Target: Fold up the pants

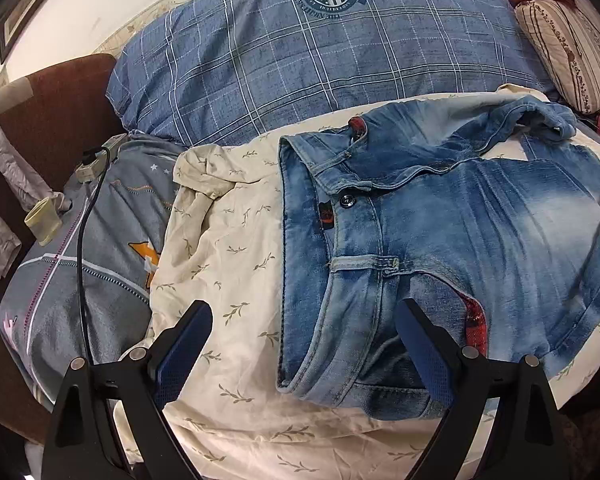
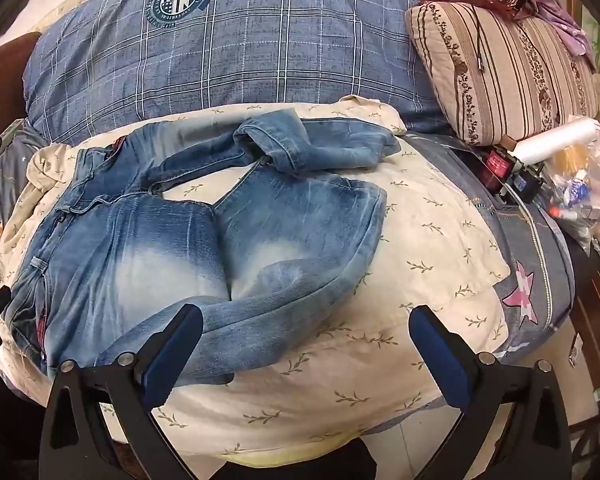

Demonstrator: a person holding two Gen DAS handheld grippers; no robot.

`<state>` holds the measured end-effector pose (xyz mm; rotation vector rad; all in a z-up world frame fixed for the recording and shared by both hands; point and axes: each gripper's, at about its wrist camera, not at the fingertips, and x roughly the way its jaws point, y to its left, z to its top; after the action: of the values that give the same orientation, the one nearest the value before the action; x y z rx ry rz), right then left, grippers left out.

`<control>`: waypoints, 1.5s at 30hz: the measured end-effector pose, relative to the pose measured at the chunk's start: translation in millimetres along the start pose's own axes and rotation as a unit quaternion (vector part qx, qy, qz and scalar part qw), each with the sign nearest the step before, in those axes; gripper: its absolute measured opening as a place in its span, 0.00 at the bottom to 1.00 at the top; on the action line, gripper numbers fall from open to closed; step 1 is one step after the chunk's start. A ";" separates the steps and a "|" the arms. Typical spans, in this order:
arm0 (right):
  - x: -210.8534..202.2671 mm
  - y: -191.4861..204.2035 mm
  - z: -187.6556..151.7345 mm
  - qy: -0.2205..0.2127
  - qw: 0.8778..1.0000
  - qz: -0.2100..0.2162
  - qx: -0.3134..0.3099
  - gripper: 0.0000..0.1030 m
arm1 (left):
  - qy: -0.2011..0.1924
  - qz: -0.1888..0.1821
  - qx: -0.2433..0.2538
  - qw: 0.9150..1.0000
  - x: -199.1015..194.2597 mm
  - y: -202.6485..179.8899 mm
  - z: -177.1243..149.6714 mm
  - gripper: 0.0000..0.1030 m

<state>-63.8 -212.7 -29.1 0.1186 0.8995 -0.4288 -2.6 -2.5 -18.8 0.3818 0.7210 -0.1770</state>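
A pair of faded blue jeans [image 1: 440, 220] lies crumpled on a cream leaf-print sheet [image 1: 228, 240], waistband to the left in the left wrist view. My left gripper [image 1: 304, 320] hangs open above the waistband's near end, its right finger over the denim and its left finger over the sheet, nothing between the pads. In the right wrist view the jeans [image 2: 172, 248] spread leftward with both legs bent back on themselves. My right gripper [image 2: 306, 324] stands open over the near leg's folded end, nothing pressed by its pads. A bit of the left gripper shows at the left edge.
A blue plaid pillow [image 2: 240, 40] lies behind the jeans. A striped floral cushion [image 2: 508, 80] sits at back right, with a plastic bag of small items [image 2: 580, 184] beside it. A black cable [image 1: 84, 220] runs over the grey star-print quilt [image 1: 100, 280] on the left.
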 end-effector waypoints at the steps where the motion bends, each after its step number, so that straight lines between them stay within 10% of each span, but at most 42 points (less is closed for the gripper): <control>1: 0.2 -0.3 0.3 0.000 1.000 0.000 0.000 1.00 | 0.001 0.000 0.000 1.000 1.2 -0.3 0.2 0.90; 45: 4.0 -3.4 4.1 -0.004 1.000 0.000 0.003 1.00 | 0.009 0.003 -0.009 1.000 4.9 8.9 4.4 0.90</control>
<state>-60.0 -218.1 -29.4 0.1228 0.8907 -0.4314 6.3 3.8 -16.6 0.3678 0.7379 -0.1613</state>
